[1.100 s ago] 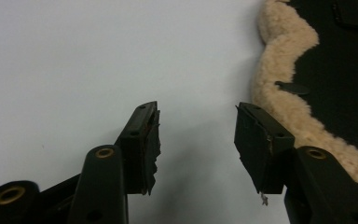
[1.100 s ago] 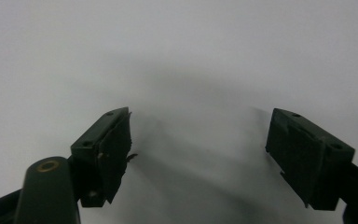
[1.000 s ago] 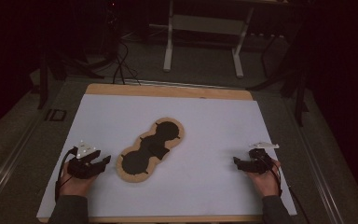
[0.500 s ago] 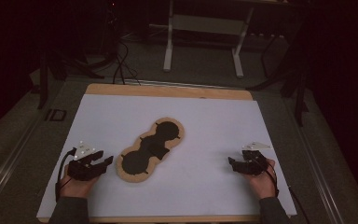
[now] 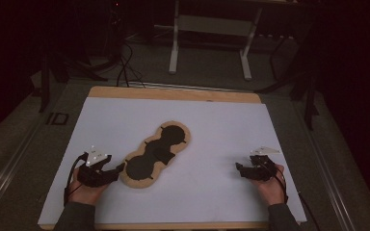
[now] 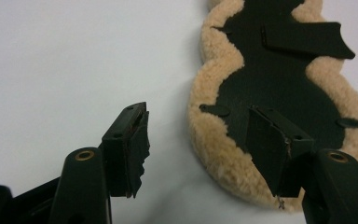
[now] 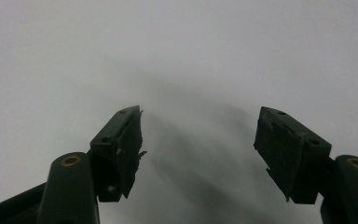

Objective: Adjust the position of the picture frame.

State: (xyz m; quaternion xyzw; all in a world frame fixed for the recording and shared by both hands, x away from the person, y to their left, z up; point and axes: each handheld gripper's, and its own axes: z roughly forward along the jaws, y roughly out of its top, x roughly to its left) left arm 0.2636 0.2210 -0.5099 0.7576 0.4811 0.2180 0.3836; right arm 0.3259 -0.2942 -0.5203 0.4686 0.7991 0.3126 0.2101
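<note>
Jaws of left hand-held gripper [image 5: 120, 168] just opened, astride fleecy pad [image 5: 156, 155] edge — right hand-held gripper [image 5: 239, 169] apart too.

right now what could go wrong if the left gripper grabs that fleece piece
The left gripper has just opened; one of its jaws hovers over the fleece-edged black figure-eight pad, the other over the white table sheet. Closing may pinch only loose fleece and slip. The limp pad could drag or fold, with the right gripper far off.

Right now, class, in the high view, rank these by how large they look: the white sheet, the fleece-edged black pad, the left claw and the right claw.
1. White sheet, by far the largest.
2. Fleece-edged black pad.
3. Left claw and right claw: they look about alike, so no ranking between them.
</note>
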